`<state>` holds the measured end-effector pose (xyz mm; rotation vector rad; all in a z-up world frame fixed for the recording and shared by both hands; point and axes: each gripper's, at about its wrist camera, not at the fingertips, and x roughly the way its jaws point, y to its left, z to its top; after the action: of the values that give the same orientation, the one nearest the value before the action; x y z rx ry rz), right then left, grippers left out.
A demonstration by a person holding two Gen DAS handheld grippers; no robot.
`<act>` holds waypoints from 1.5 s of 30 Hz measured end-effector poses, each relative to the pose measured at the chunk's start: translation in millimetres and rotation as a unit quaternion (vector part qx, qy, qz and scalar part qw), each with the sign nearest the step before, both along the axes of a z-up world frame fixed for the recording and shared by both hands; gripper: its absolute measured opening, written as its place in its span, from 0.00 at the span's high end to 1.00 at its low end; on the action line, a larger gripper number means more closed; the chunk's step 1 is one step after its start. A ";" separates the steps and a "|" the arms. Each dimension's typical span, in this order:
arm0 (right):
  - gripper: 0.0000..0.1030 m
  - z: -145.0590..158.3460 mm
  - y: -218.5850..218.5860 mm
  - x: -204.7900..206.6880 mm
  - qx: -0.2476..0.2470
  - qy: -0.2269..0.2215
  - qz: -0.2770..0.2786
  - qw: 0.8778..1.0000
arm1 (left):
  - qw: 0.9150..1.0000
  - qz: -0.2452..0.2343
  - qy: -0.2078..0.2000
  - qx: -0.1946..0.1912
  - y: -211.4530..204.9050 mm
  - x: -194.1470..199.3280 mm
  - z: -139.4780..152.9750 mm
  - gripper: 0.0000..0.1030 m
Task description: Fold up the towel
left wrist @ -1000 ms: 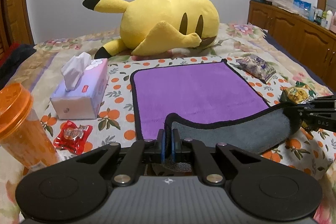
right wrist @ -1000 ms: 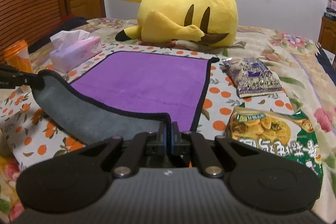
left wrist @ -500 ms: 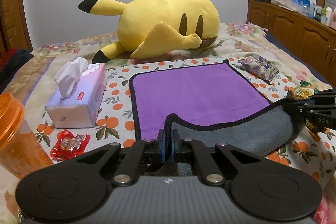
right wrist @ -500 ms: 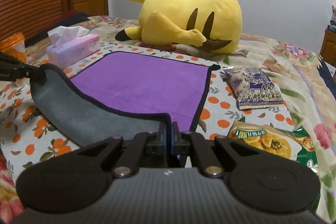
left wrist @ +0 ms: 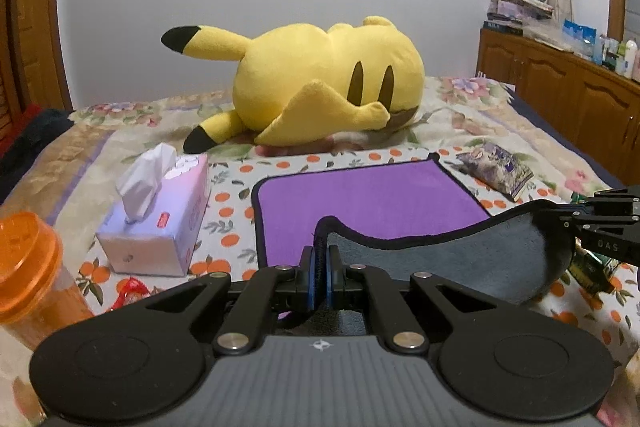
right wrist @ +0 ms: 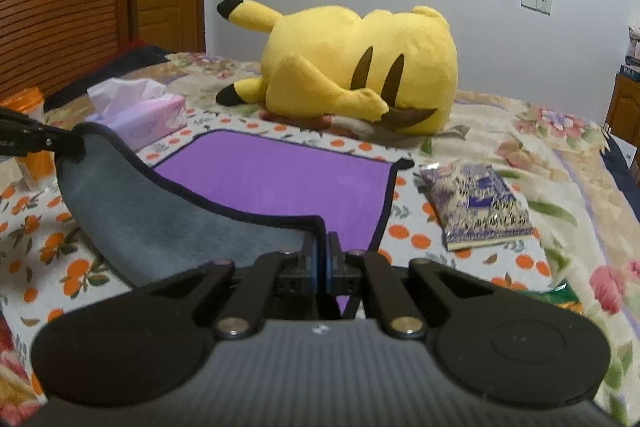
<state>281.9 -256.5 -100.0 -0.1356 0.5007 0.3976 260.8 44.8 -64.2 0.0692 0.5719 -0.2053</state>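
Both grippers have the towel (left wrist: pixel 372 199) up off the bed (left wrist: pixel 460 115) by its near edge. The left gripper (left wrist: pixel 320 267) is pinched tight on the near left corner, dark hem squeezed between the blue-lined fingers (left wrist: pixel 306 279). The right gripper (right wrist: pixel 320 259) is clamped the same way on the near right corner. Between the two, the lifted edge sags and shows its grey underside, while the purple face of the far half lies flat on the orange-print cover. Behind the towel lies a yellow plush toy (left wrist: pixel 320 87) on its side. To the left sits a tissue box (left wrist: pixel 160 223), with an orange cup (left wrist: pixel 28 267) nearer the left edge. On the right, a purple snack packet (right wrist: pixel 476 203) lies just beside the towel's far right corner, apart from it. Wooden cabinets (left wrist: pixel 560 87) line the right wall.
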 end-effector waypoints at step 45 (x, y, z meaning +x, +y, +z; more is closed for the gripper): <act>0.96 29.1 18.4 105.4 -0.023 -0.056 -0.011 0.998 | 0.998 0.027 -0.055 0.018 -2.0 106.5 23.7 0.95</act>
<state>387.3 -238.1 -70.9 -0.1966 0.4009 0.3557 367.3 42.9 -40.4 0.0985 0.4666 -0.1384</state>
